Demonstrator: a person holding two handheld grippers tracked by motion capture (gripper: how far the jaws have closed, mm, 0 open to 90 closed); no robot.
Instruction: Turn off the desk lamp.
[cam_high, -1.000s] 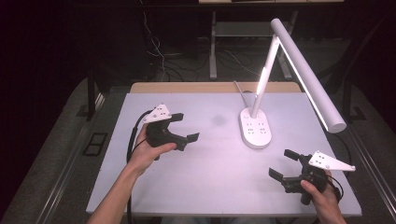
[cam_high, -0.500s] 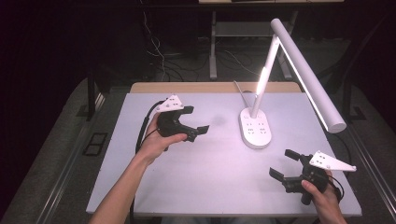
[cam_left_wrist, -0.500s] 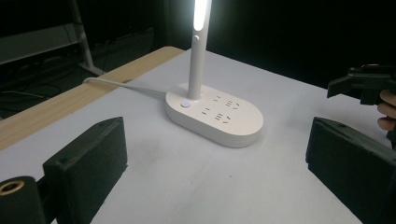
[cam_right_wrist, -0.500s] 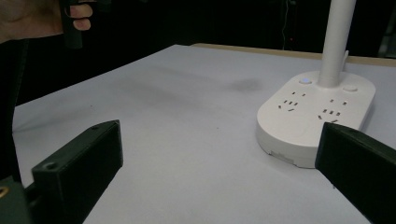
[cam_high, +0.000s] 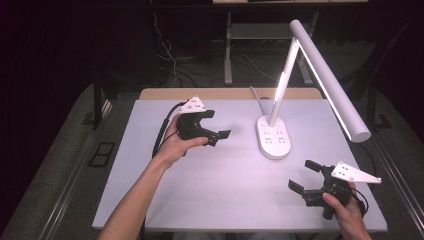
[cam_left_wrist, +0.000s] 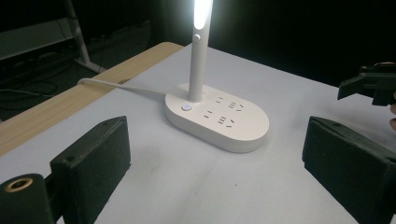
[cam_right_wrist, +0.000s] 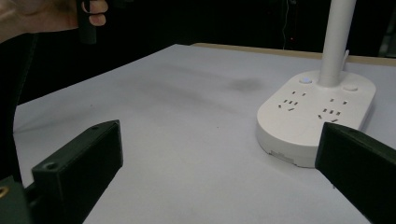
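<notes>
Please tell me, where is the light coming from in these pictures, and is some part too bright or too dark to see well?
High view: the lit desk lamp brightens the white table, while the room behind is nearly black. Left gripper view: the lamp's stem glares, washed out at the top; the base stays clear. Right gripper view: a soft dark shadow lies on the table, and the left hand-held gripper is dim.

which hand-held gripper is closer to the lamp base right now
Left. The left hand-held gripper hovers just left of the lamp base, jaws open toward it. The right hand-held gripper sits nearer the table's front edge, farther off.
</notes>
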